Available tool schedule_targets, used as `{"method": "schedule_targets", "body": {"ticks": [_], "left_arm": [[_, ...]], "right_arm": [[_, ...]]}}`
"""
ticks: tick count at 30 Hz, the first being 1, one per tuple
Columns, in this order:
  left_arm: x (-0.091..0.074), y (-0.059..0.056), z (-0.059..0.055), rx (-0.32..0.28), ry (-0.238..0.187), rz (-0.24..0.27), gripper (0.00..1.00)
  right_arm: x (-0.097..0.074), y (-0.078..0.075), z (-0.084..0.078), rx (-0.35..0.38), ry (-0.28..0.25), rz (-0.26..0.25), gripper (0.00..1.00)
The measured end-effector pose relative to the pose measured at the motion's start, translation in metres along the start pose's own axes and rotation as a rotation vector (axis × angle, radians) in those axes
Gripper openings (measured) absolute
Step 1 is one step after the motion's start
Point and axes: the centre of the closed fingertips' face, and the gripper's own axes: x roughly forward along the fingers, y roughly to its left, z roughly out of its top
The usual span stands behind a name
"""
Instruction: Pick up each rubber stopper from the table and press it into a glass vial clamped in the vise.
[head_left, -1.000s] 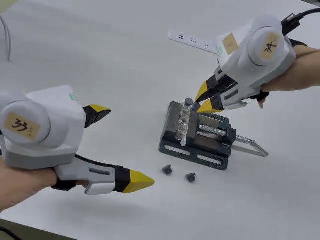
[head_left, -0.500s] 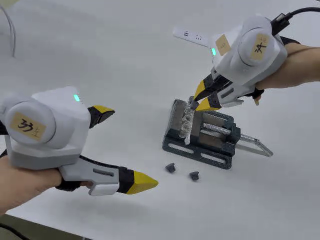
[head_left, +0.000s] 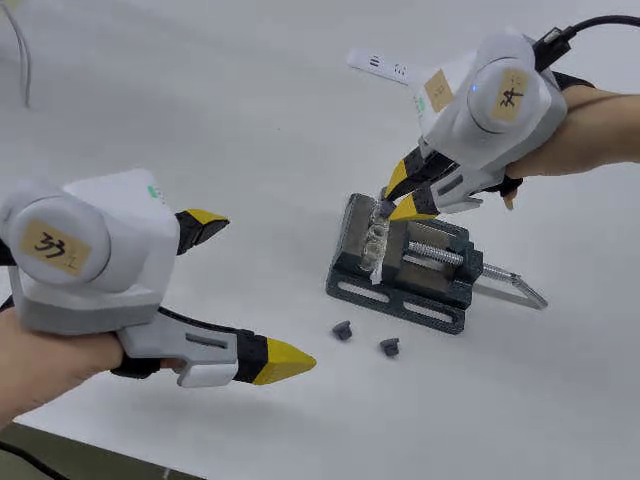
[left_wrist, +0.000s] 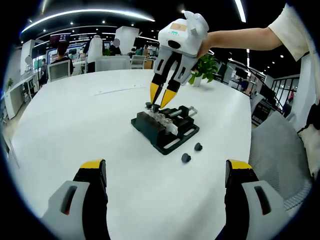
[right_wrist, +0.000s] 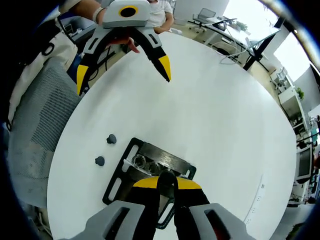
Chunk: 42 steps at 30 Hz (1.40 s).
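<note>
White and round, the table (head_left: 200, 110) stands in an open office with desks, chairs and a potted plant (left_wrist: 204, 67) far behind the vise (head_left: 425, 285). A row of clear glass vials (head_left: 374, 243) is clamped in the vise; in the right gripper view two of their mouths show open. At the row's far end the right gripper (head_left: 395, 198) pinches a dark rubber stopper (right_wrist: 166, 178) just above a vial. A loose stopper (head_left: 343, 329) and a second loose stopper (head_left: 389, 346) lie just before the vise. Well left of the vise, the left gripper (head_left: 262, 292) hangs with tongs spread wide, holding nothing. A power strip (head_left: 385, 67) lies beyond the vise
</note>
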Motion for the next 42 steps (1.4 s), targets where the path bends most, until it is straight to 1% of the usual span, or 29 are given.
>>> {"method": "schedule_targets", "body": {"ticks": [2, 5, 11, 15, 18, 24, 25, 27, 28, 31, 34, 38, 39, 41, 42], "left_arm": [[-0.0003, 0.0002, -0.0002, -0.003, -0.002, 0.000, 0.99], [-0.0006, 0.0004, -0.0005, -0.007, -0.003, 0.002, 0.99], [-0.0012, 0.0005, -0.0019, -0.013, -0.002, 0.003, 0.98], [-0.0010, -0.0001, -0.0022, -0.015, -0.002, 0.002, 0.98], [-0.0008, 0.0003, -0.0020, -0.016, -0.005, 0.001, 0.98], [0.0003, 0.0008, -0.0015, -0.017, -0.008, -0.001, 0.98], [0.0005, 0.0010, -0.0012, -0.016, -0.008, -0.001, 0.98], [0.0013, 0.0009, -0.0010, -0.018, -0.008, -0.003, 0.98], [0.0017, 0.0006, -0.0006, -0.017, -0.008, -0.003, 0.98], [0.0025, 0.0013, -0.0008, -0.017, -0.009, -0.006, 0.98], [0.0038, 0.0001, 0.0000, -0.017, -0.009, -0.010, 0.98], [0.0053, -0.0007, 0.0012, -0.016, -0.011, -0.015, 0.98], [0.0054, -0.0010, 0.0014, -0.015, -0.010, -0.016, 0.98], [0.0058, -0.0015, 0.0021, -0.015, -0.011, -0.017, 0.98], [0.0059, -0.0016, 0.0023, -0.015, -0.011, -0.018, 0.98]], "right_arm": [[0.0004, -0.0023, -0.0019, 0.002, 0.016, -0.012, 0.05], [0.0000, -0.0024, -0.0007, -0.001, 0.013, -0.009, 0.05], [0.0015, -0.0022, -0.0006, -0.003, 0.022, -0.002, 0.05], [0.0034, -0.0005, 0.0011, -0.006, 0.040, 0.004, 0.05], [0.0040, -0.0022, 0.0011, 0.001, 0.053, 0.008, 0.05], [0.0037, -0.0012, 0.0011, 0.049, 0.080, 0.029, 0.04], [0.0034, -0.0003, 0.0005, 0.080, 0.087, 0.032, 0.04], [0.0035, -0.0016, 0.0011, 0.081, 0.094, 0.037, 0.04], [0.0034, -0.0020, 0.0009, 0.098, 0.098, 0.038, 0.04], [0.0026, -0.0016, 0.0009, 0.130, 0.103, 0.036, 0.04], [0.0014, -0.0002, 0.0011, 0.195, 0.107, 0.035, 0.03], [0.0018, -0.0024, 0.0025, 0.235, 0.120, 0.027, 0.03], [0.0019, -0.0023, 0.0025, 0.235, 0.123, 0.025, 0.03], [0.0021, -0.0017, 0.0026, 0.274, 0.131, 0.018, 0.03], [0.0020, -0.0016, 0.0027, 0.281, 0.132, 0.017, 0.03]]}}
